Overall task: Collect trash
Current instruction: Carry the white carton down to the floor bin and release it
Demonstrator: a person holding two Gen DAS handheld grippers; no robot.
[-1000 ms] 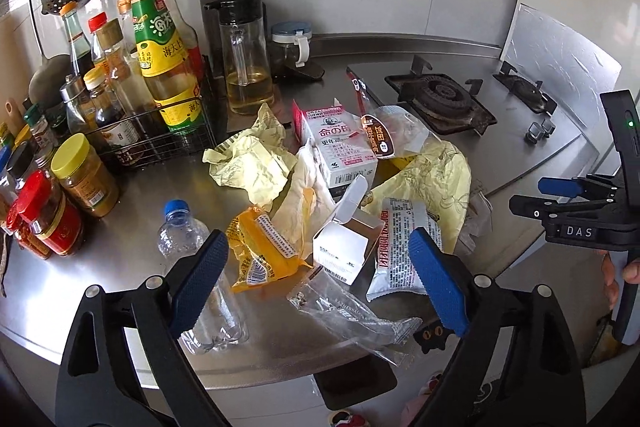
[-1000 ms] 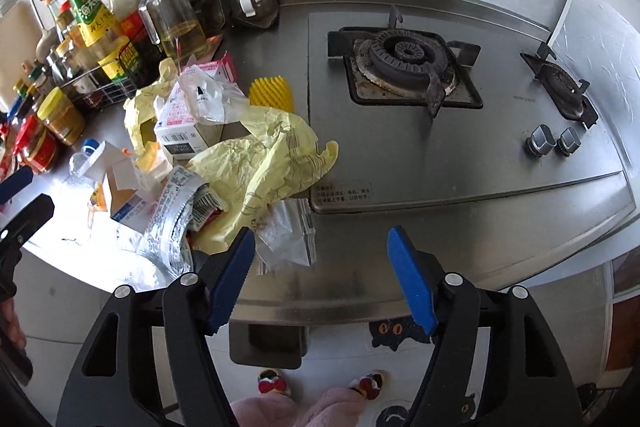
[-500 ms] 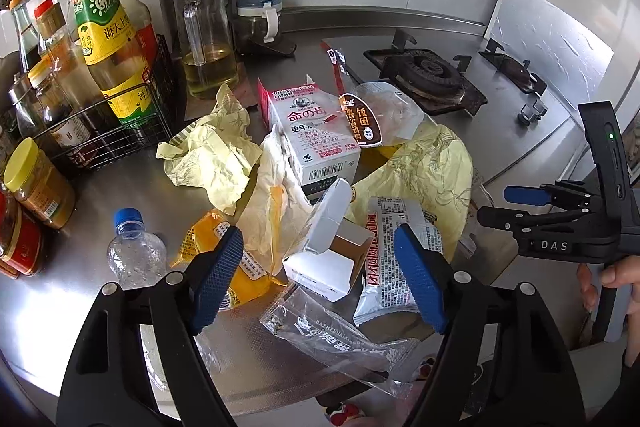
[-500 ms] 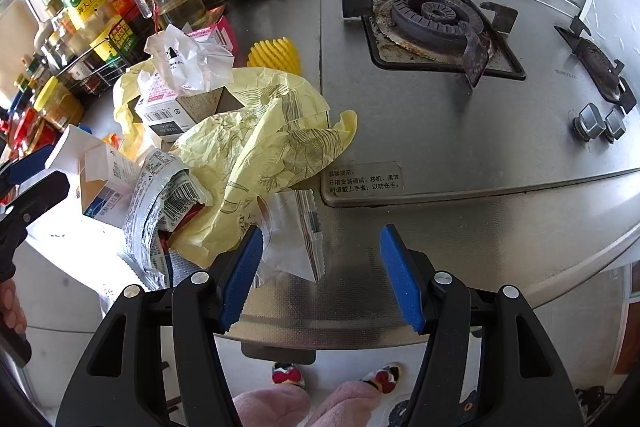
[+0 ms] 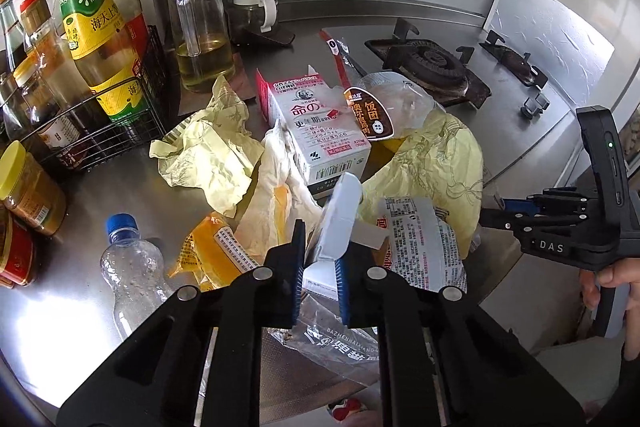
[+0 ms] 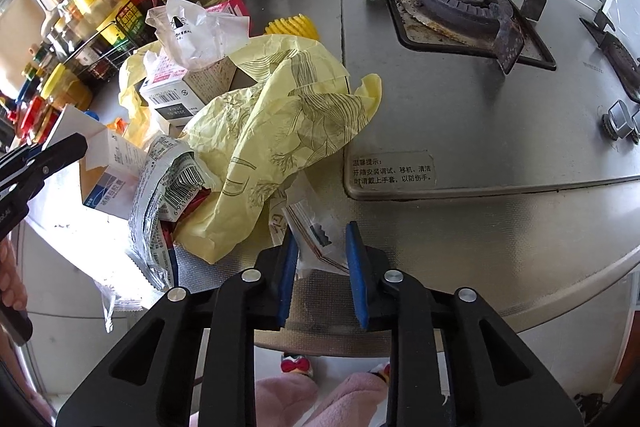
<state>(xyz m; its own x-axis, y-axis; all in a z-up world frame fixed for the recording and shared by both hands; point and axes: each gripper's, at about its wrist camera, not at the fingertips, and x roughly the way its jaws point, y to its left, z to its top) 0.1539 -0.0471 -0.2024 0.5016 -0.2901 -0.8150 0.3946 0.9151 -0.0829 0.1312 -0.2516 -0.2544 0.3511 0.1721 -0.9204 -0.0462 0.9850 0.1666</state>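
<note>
A heap of trash lies on the steel counter: yellow crumpled paper [image 5: 432,163] [image 6: 280,115], a white and pink carton [image 5: 320,131], a printed foil wrapper [image 5: 420,243], an empty plastic bottle [image 5: 132,275], an orange packet [image 5: 216,255]. My left gripper [image 5: 320,275] is shut on a small white box [image 5: 336,223], which also shows in the right wrist view [image 6: 108,167]. My right gripper [image 6: 322,267] has closed around a small clear plastic packet [image 6: 316,231] at the counter's front edge, its pads touching the packet's sides.
A wire rack of sauce bottles [image 5: 92,39] and jars stands at the left. An oil jug [image 5: 200,23] and a glass jar [image 5: 256,11] stand at the back. The gas hob [image 6: 460,3] lies to the right. The counter edge is close below both grippers.
Both grippers moved forward into the heap and closed. The left one closed on the small white box, the right one on the clear packet.
</note>
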